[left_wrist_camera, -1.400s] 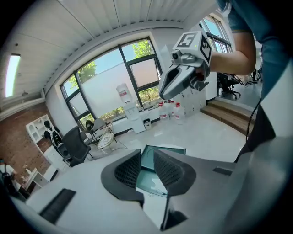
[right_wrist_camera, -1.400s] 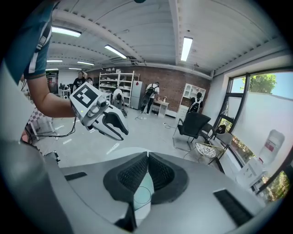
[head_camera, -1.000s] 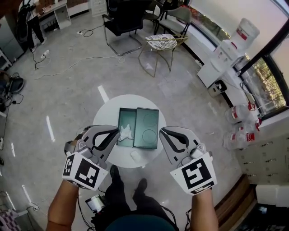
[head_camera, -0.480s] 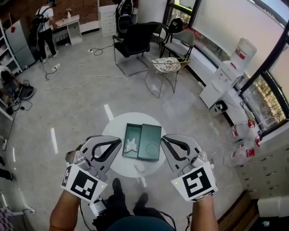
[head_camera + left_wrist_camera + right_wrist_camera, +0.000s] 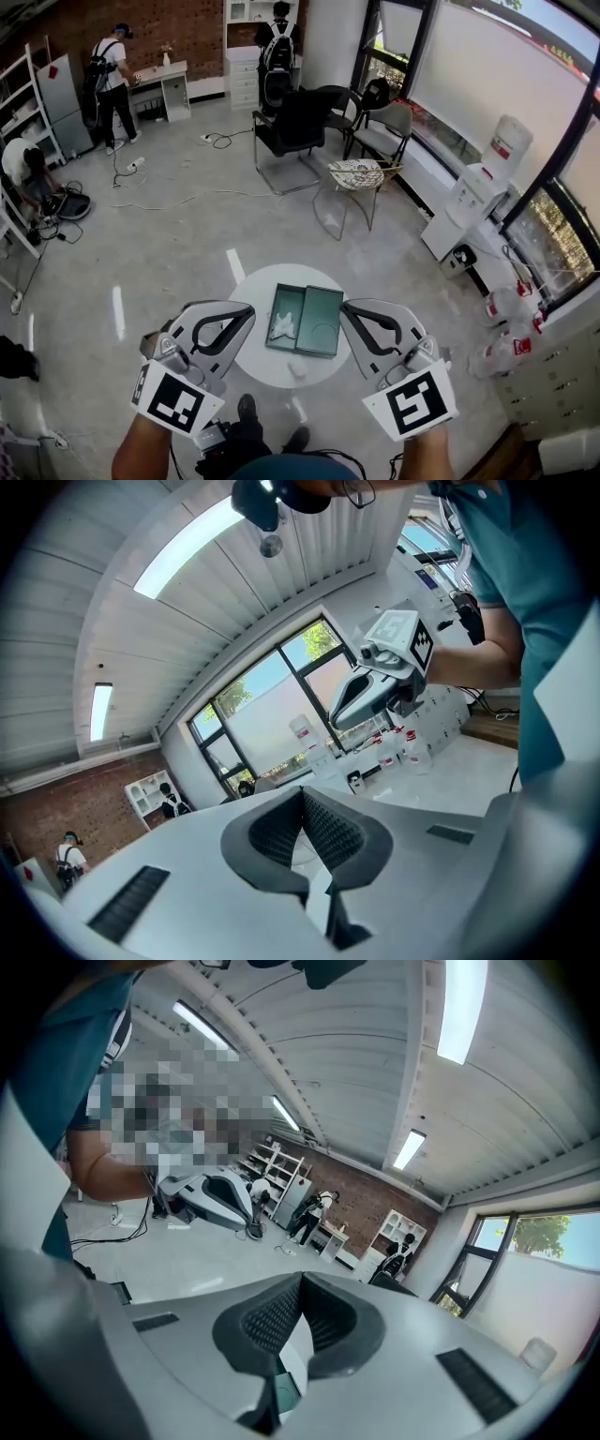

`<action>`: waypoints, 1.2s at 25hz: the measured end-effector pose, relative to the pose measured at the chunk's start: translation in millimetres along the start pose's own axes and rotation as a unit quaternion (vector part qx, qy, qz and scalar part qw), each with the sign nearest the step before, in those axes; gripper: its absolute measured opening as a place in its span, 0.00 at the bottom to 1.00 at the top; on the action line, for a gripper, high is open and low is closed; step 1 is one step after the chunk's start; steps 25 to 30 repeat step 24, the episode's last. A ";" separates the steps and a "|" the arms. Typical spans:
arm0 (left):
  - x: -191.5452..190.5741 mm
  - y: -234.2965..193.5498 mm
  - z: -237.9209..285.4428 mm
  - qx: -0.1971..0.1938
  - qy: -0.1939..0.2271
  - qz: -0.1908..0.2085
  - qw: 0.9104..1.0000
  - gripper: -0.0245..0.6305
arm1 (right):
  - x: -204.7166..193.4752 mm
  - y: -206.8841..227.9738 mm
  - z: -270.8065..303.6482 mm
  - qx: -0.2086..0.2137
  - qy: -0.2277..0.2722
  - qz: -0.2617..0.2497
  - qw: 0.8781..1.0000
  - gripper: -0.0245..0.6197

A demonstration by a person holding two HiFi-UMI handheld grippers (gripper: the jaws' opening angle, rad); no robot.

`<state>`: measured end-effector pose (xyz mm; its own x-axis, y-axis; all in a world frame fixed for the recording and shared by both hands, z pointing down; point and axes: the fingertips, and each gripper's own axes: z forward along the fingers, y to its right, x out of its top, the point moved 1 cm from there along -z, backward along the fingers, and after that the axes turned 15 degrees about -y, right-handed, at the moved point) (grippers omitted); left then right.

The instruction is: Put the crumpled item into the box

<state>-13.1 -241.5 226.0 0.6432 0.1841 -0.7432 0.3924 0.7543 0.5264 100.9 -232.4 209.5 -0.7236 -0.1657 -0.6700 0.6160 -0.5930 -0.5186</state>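
A crumpled white item lies in the left half of an open green box on a small round white table. The box's lid half lies flat to the right. Held well above the table's near side, my left gripper and my right gripper both have their jaws shut with nothing between them. In the left gripper view the pads meet at the tip and the right gripper shows beyond. In the right gripper view the pads also meet.
A small white scrap lies on the table's near edge. A black chair and a wire chair stand beyond the table. A water dispenser and bottles are at the right. People stand by the far brick wall.
Both grippers have risen away from the table, still shut and empty. The table and box now look smaller and lower in the head view, and more of the room shows.
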 end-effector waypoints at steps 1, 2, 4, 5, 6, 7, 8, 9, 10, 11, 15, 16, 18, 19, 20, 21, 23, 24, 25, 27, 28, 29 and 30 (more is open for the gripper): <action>2.0 -0.3 -5.3 0.004 0.002 -0.001 1.000 0.07 | 3.9 -1.9 -4.9 0.000 0.003 -0.003 1.000 0.10; 3.9 -0.6 -9.6 0.008 0.003 -0.001 1.000 0.07 | 7.4 -3.3 -9.3 0.000 0.006 -0.006 1.000 0.10; 6.4 -1.1 -16.8 0.014 0.006 -0.001 1.000 0.07 | 13.6 -5.5 -16.3 -0.001 0.011 -0.009 1.000 0.10; 7.0 -0.8 -20.6 0.016 0.005 0.000 1.000 0.07 | 16.3 -7.0 -19.5 -0.002 0.014 -0.009 1.000 0.10; 7.4 0.1 -24.5 0.017 0.004 0.003 1.000 0.07 | 18.6 -8.8 -22.8 -0.002 0.016 -0.009 1.000 0.10; 7.9 1.4 -28.4 0.019 0.002 0.005 1.000 0.07 | 20.4 -10.7 -26.0 -0.002 0.018 -0.009 1.000 0.10; 8.4 2.4 -31.9 0.020 0.002 0.005 1.000 0.07 | 21.9 -12.2 -28.8 -0.002 0.019 -0.010 1.000 0.10; 8.9 2.7 -35.0 0.022 0.000 0.008 1.000 0.07 | 23.1 -13.4 -31.2 -0.003 0.019 -0.011 1.000 0.10; 9.0 2.6 -37.4 0.024 -0.003 0.012 1.000 0.07 | 23.9 -14.4 -33.0 -0.003 0.019 -0.011 1.000 0.10; 8.6 3.2 -39.1 0.025 -0.004 0.014 1.000 0.07 | 23.9 -15.6 -34.3 -0.003 0.020 -0.011 1.000 0.10; 7.6 9.6 -39.7 0.023 0.005 0.001 1.000 0.07 | 19.8 -18.5 -37.6 -0.003 0.019 -0.009 1.000 0.10; 8.4 9.3 -39.3 0.022 0.004 0.002 1.000 0.07 | 19.4 -17.2 -38.1 -0.003 0.018 -0.008 1.000 0.10; 10.7 7.1 -38.8 0.021 -0.002 0.009 1.000 0.07 | 19.8 -13.8 -39.5 -0.002 0.016 -0.007 1.000 0.10; 12.2 6.4 -39.2 0.021 -0.006 0.013 1.000 0.07 | 19.9 -12.6 -40.9 -0.002 0.015 -0.006 1.000 0.10; 14.0 7.3 -39.8 0.020 -0.007 0.013 1.000 0.07 | 19.7 -11.9 -43.1 -0.002 0.015 -0.005 1.000 0.10; 15.9 9.7 -40.5 0.019 -0.005 0.010 1.000 0.07 | 18.7 -11.7 -46.1 -0.002 0.015 -0.005 1.000 0.10; 20.1 16.7 -41.9 0.017 -0.001 0.002 1.000 0.07 | 15.2 -12.3 -53.0 -0.001 0.014 -0.004 1.000 0.10; 22.2 20.4 -42.7 0.016 0.001 -0.001 1.000 0.07 | 13.1 -12.8 -56.6 -0.001 0.014 -0.004 1.000 0.10; 22.2 20.4 -42.7 0.016 0.001 -0.001 1.000 0.07 | 13.1 -12.8 -56.6 -0.001 0.014 -0.004 1.000 0.10; 22.2 20.4 -42.7 0.016 0.001 -0.001 1.000 0.07 | 13.1 -12.8 -56.6 -0.001 0.014 -0.004 1.000 0.10; 22.2 20.4 -42.7 0.016 0.001 -0.001 1.000 0.07 | 13.1 -12.8 -56.6 -0.001 0.014 -0.004 1.000 0.10; 22.2 20.4 -42.7 0.016 0.001 -0.001 1.000 0.07 | 13.1 -12.8 -56.6 -0.001 0.014 -0.004 1.000 0.10; 22.2 20.4 -42.7 0.016 0.001 -0.001 1.000 0.07 | 13.1 -12.8 -56.6 -0.001 0.014 -0.004 1.000 0.10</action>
